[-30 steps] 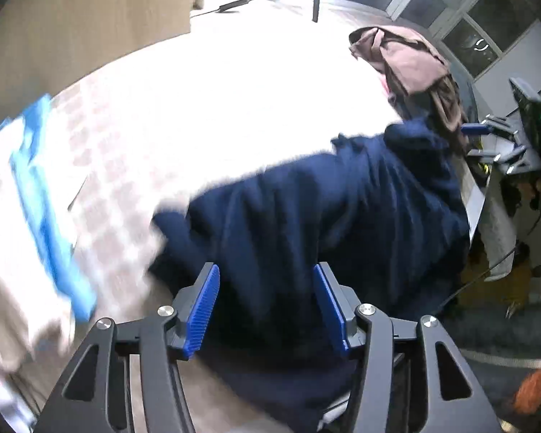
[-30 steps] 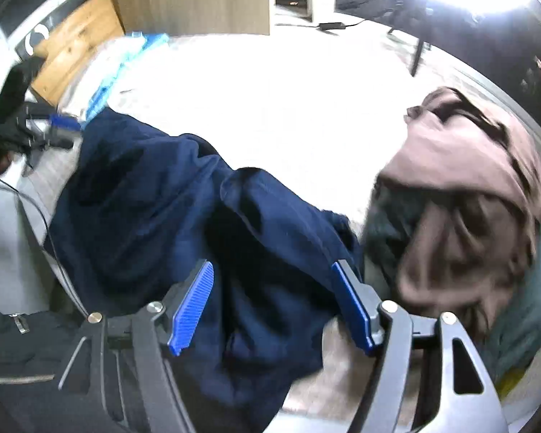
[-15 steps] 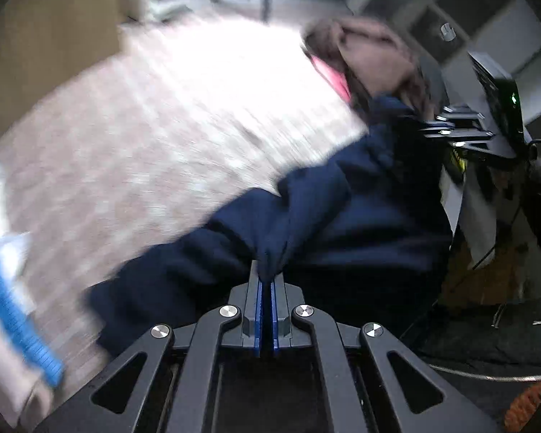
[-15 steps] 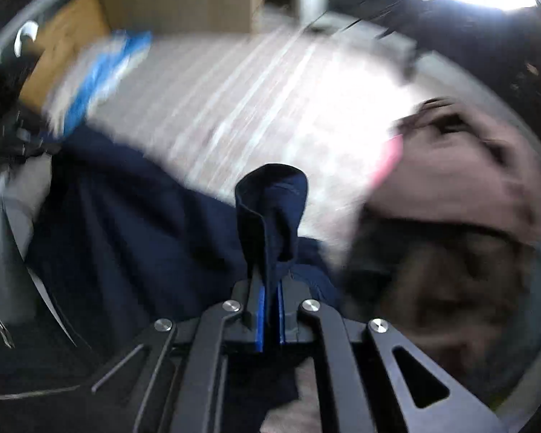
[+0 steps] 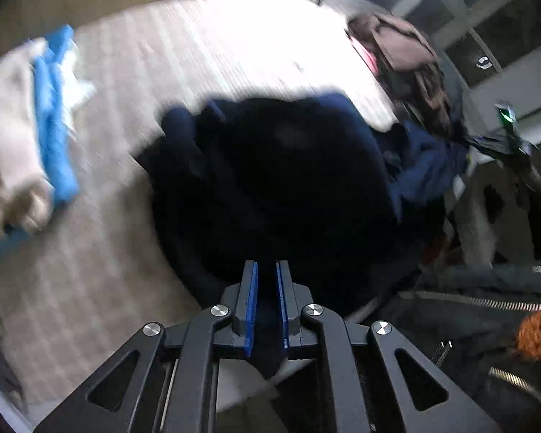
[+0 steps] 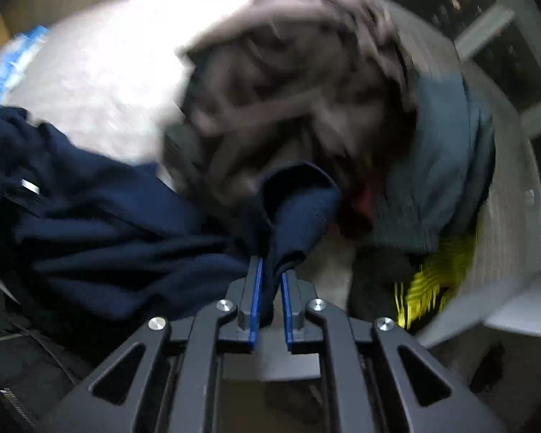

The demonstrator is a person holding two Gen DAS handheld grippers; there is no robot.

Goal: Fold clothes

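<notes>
Garment: a dark navy fabric garment [image 5: 277, 187] is spread at the near edge of the pale checked bed surface [image 5: 133, 252].
Hidden: folds are lost to blur.
Left gripper [image 5: 267, 288]: steeply downward, jaws opening, navy cloth between.
Right gripper [image 6: 270, 281]: steeply downward, opening, cloth fold pinched.

Dim room, glare at twelve o'clock washing out the bedspread [image 5: 256, 47] — heavy motion blur, worst on the clothes pile [image 6: 299, 83]; fisheye edges bend and darken.

Your garment [image 5: 281, 187] lies bunched on the bed cover [image 5: 133, 259], spilling over its near edge. To its left sits a folded stack [image 5: 21, 137]. To its right, at the far corner, a heap of clothes [image 6: 299, 83].
</notes>
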